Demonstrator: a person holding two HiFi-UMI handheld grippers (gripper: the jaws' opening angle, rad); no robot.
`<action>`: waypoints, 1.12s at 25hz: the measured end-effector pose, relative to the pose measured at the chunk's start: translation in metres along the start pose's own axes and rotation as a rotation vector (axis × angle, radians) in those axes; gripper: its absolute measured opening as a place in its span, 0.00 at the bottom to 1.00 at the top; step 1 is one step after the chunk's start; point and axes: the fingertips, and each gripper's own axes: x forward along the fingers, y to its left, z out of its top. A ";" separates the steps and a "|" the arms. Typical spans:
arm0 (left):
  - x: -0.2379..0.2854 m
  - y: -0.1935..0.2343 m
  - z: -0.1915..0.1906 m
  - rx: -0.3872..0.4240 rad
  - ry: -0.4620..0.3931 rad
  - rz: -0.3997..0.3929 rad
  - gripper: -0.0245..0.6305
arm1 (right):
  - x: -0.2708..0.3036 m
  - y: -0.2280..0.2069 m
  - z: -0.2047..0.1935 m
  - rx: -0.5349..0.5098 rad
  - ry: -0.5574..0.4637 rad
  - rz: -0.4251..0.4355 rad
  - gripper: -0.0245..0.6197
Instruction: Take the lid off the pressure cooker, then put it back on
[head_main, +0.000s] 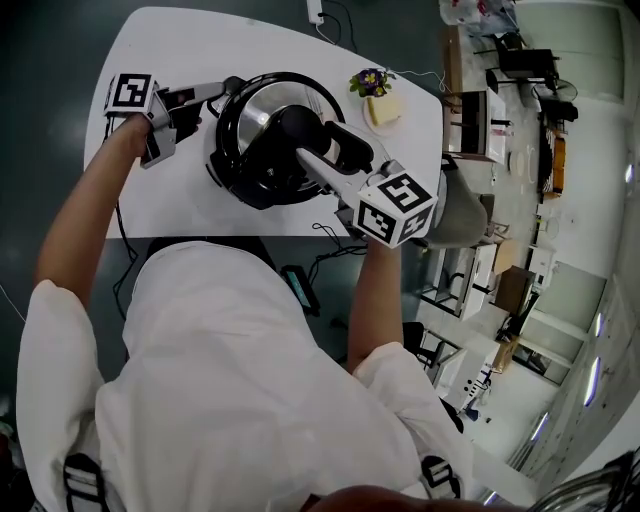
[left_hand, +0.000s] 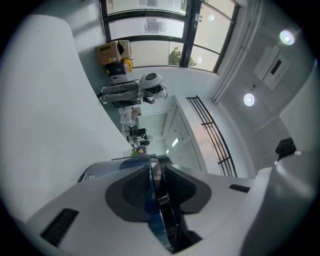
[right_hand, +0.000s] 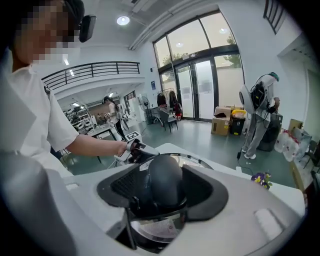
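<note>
A black pressure cooker (head_main: 250, 172) with a shiny steel lid (head_main: 262, 106) stands on the white table (head_main: 170, 205). My left gripper (head_main: 214, 95) reaches in level from the left. In the left gripper view it (left_hand: 157, 180) is shut on the cooker's thin dark side handle (left_hand: 156, 167), both pads against it. My right gripper (head_main: 318, 142) comes in from the near right, tilted down over the lid. The lid's rounded black knob (right_hand: 165, 182) sits between its jaws (right_hand: 165, 192). A dark gap shows beside the left pad (right_hand: 127, 186), so the jaws are open around the knob.
A small pot of purple and yellow flowers (head_main: 371, 80) stands beside a yellow pad (head_main: 384, 109) at the table's far right. The table's front edge runs just below the cooker. Other people (right_hand: 260, 102) stand in the hall beyond.
</note>
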 end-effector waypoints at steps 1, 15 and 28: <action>0.000 -0.002 0.001 0.004 -0.007 -0.011 0.19 | 0.001 -0.001 -0.002 0.002 0.014 0.002 0.46; -0.004 0.002 0.004 -0.040 -0.134 -0.055 0.17 | 0.031 -0.008 -0.018 -0.154 0.355 0.047 0.46; -0.005 -0.001 0.005 0.007 -0.142 -0.031 0.17 | 0.043 -0.010 -0.039 -0.189 0.537 0.082 0.46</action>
